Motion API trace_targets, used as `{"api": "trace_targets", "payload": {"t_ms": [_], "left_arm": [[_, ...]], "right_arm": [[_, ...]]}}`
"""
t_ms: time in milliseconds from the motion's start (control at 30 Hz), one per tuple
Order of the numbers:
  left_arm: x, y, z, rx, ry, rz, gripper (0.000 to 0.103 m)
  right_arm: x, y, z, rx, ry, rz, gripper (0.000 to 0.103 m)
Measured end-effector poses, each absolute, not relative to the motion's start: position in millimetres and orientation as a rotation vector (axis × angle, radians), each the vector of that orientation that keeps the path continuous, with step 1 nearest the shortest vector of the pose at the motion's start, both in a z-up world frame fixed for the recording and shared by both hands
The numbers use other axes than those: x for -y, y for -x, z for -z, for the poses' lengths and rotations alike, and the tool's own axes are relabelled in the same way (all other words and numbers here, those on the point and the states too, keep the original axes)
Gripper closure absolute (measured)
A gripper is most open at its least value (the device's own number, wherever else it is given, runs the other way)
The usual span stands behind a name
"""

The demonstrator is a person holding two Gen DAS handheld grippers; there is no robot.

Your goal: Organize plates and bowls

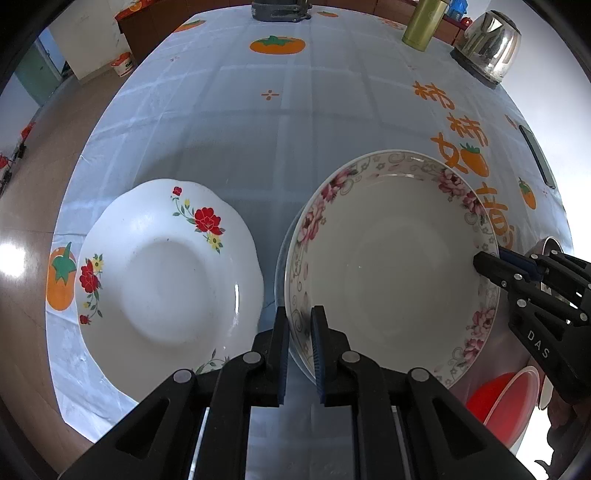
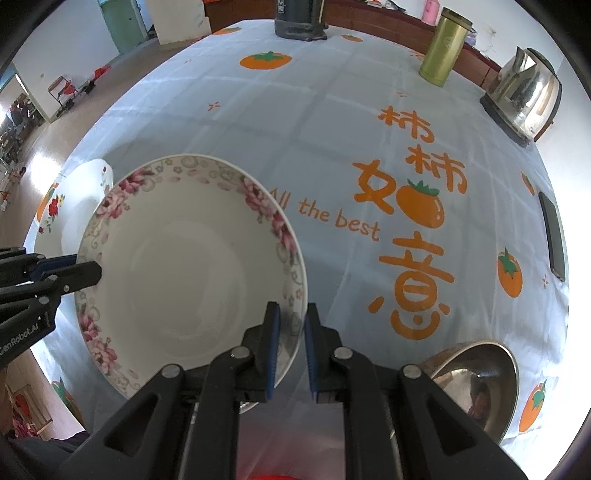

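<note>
I see the scalloped plate (image 1: 166,273) at lower left of the left wrist view, the rimmed bowl (image 1: 391,266) just right of it, perhaps overlapping; kettle (image 1: 489,44) upper right.

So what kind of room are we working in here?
Most likely a home dining room or kitchen: a table under a persimmon-print tablecloth, a steel electric kettle and a green canister at its far edge, with a wooden sideboard behind.

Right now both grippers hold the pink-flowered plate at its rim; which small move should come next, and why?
Probably carry the pink-flowered plate sideways over the red-flowered plate, to stack them. The left gripper and right gripper are shut on opposite rims, and it appears lifted.
</note>
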State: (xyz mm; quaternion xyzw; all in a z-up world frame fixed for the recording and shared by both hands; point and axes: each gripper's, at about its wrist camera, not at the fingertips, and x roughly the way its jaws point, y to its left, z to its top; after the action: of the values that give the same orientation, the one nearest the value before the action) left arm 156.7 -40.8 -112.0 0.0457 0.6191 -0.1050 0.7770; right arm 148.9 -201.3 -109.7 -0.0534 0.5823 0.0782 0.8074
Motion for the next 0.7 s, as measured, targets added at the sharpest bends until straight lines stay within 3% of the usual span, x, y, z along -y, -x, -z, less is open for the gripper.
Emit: {"api": "trace_targets", "payload": {"t_ms": [700], "left_arm": [[45.6,-156.4,113.3,-1.294,-0.173,0.220,0.090]], "right_arm": [[196.3,-152.5,119.6,-1.273,0.141,-0.176,0.089]]}}
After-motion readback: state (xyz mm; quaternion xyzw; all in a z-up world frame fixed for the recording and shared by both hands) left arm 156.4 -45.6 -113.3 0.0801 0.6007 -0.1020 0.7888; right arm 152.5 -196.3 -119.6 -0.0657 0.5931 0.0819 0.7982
